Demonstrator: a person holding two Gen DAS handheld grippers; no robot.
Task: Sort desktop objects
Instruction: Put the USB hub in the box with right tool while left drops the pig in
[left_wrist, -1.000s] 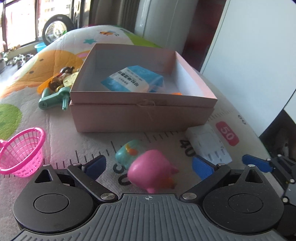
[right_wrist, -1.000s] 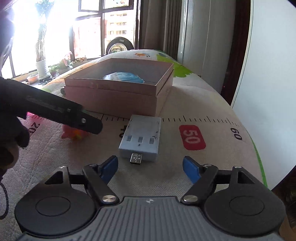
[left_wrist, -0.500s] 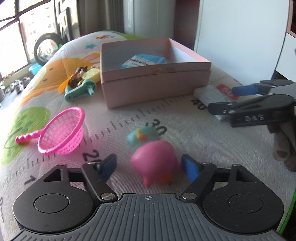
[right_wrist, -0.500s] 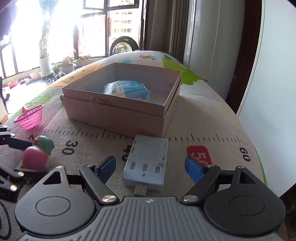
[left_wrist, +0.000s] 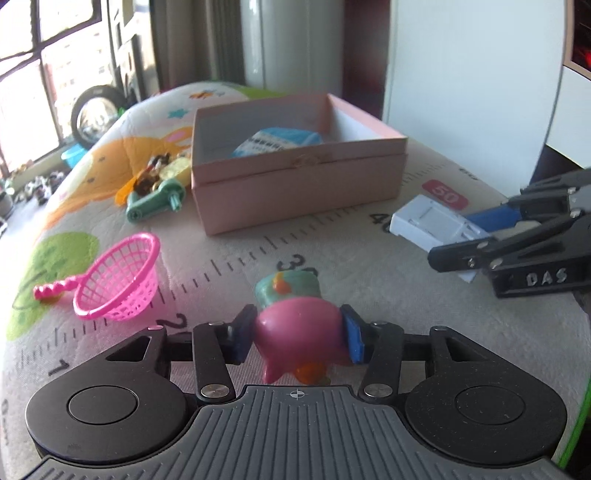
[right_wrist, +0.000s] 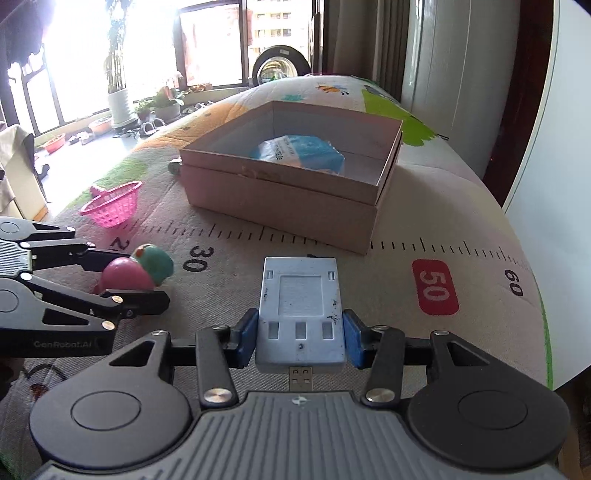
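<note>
My left gripper (left_wrist: 297, 334) is shut on a pink and teal toy figure (left_wrist: 295, 325), which rests on the mat; it also shows in the right wrist view (right_wrist: 136, 271). My right gripper (right_wrist: 300, 338) is shut on a pale blue-grey USB charger block (right_wrist: 299, 310), also on the mat; the left wrist view shows it at the right (left_wrist: 432, 221). An open pink cardboard box (left_wrist: 299, 184) stands ahead of both, holding a blue packet (left_wrist: 277, 142); the box shows in the right wrist view too (right_wrist: 291, 192).
A pink toy basket (left_wrist: 118, 277) lies left of the figure. A teal toy and small items (left_wrist: 155, 188) lie left of the box. The mat (left_wrist: 332, 251) has a printed ruler. A white panel (left_wrist: 472, 81) stands at the right.
Both grippers have moved forward and closed: the left onto the pink toy figure, the right onto the USB charger block. Both were open half a second ago.
</note>
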